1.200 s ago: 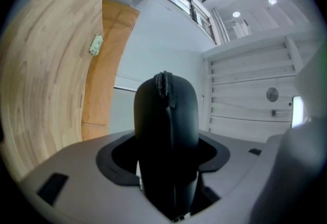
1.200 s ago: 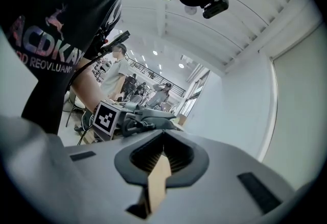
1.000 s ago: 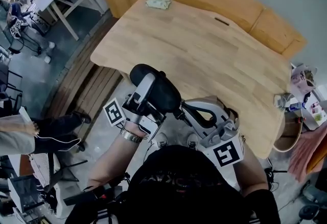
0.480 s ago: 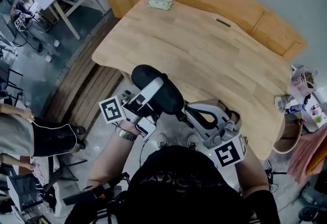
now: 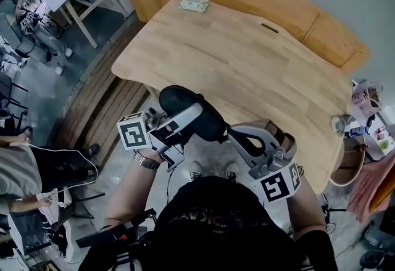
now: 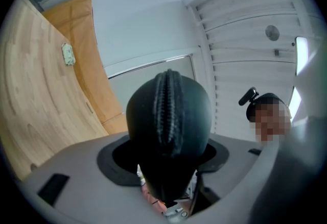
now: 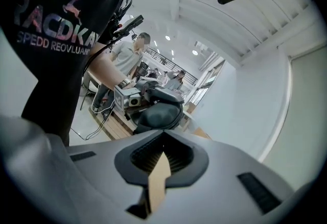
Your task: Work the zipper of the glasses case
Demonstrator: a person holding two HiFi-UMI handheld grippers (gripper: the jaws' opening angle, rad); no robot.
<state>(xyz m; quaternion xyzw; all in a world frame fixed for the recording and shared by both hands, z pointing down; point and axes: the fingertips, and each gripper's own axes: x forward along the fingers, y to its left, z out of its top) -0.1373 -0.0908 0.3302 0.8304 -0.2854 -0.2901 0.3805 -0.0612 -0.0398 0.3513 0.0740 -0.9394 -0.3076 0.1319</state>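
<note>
There is one glasses case (image 5: 180,98), black and rounded. It is held in the air just off the near left edge of the one wooden table (image 5: 247,60), not resting on it. There are two grippers. The left gripper (image 5: 185,118) is clamped on the case, which fills the gap between its jaws in the left gripper view. The closed zipper (image 6: 168,105) runs down the middle of the side facing that camera. The right gripper (image 5: 237,138) has its jaws pressed together at the case's right end. No view shows whether they pinch a zipper pull. In the right gripper view the case sits just beyond the jaw tips.

One small pale green packet (image 5: 193,3) lies near the table's far left corner, well apart from the case.

Compared with a second ago, the left gripper has rolled. Its marker cube (image 5: 134,134) has swung out to the left and now faces the head camera more squarely, and the case has tilted with it. The right gripper sits almost where it was, jaws just as tightly closed. The packet has not moved.
</note>
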